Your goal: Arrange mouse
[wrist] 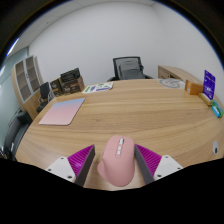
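Pink mouse (115, 162) between claw (116, 160) fingers

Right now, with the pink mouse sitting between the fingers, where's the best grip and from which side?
Grip the pink mouse across its two long flanks, mid-body, coming from its rear end as the gripper already does. It lies flat on the table, long axis along the fingers, so the pads meet its narrow sides. Fingers look open around it.

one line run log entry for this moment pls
tongs: open, fingers either side of pink mouse | mouse: lying on wooden table | beyond: pink mouse pad | step: mouse not yet on pad
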